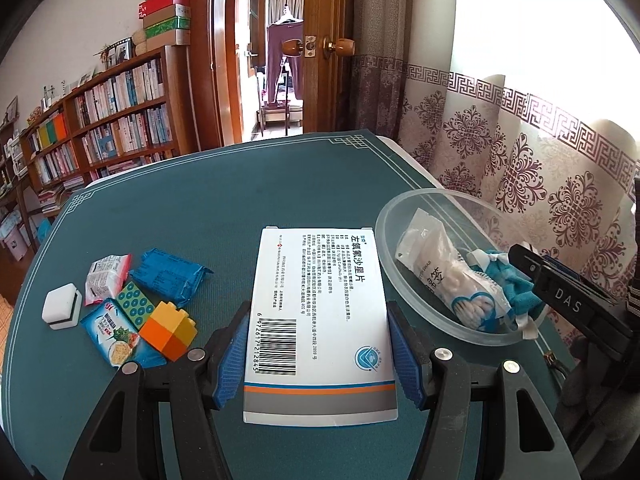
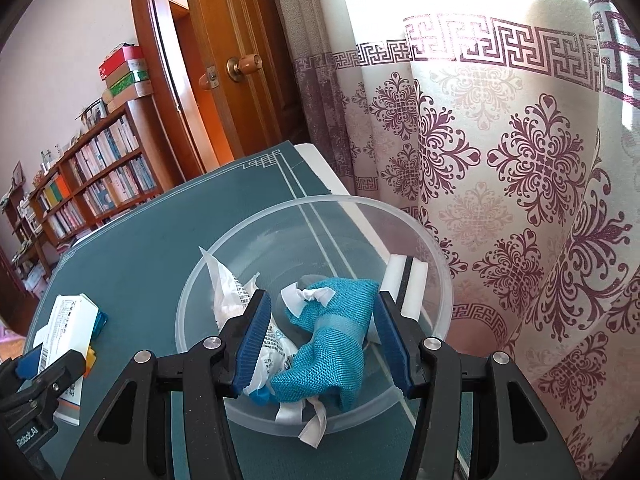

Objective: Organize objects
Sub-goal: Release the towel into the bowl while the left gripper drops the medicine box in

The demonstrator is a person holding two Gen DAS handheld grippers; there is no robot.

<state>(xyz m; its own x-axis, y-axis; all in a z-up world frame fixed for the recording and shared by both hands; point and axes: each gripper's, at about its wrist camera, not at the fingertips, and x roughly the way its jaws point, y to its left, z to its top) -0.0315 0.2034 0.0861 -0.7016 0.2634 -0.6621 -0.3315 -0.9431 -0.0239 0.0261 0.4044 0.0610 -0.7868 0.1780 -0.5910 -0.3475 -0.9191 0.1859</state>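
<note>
My left gripper (image 1: 320, 354) is shut on a white medicine box (image 1: 320, 312), barcode side up, held just above the teal mat (image 1: 224, 200). The clear plastic bowl (image 1: 386, 256) stands to its right and holds a cotton swab bag (image 1: 444, 280) and a teal cloth pouch (image 1: 508, 284). My right gripper (image 2: 320, 340) is open above the bowl (image 2: 316, 208), its pads on either side of the teal pouch (image 2: 332, 344); I cannot tell if they touch it. A white eraser-like block (image 2: 404, 284) leans inside the bowl's right wall. The medicine box (image 2: 64, 332) shows at the left of the right wrist view.
Left of the box lie a white block (image 1: 62, 310), a pink sachet (image 1: 106, 278), a blue packet (image 1: 170, 276), a dotted green card (image 1: 136, 306), a cracker packet (image 1: 118, 338) and an orange-yellow toy brick (image 1: 170, 330). A patterned curtain (image 2: 520, 160) hangs close behind the bowl. A bookshelf (image 1: 100, 120) stands far left.
</note>
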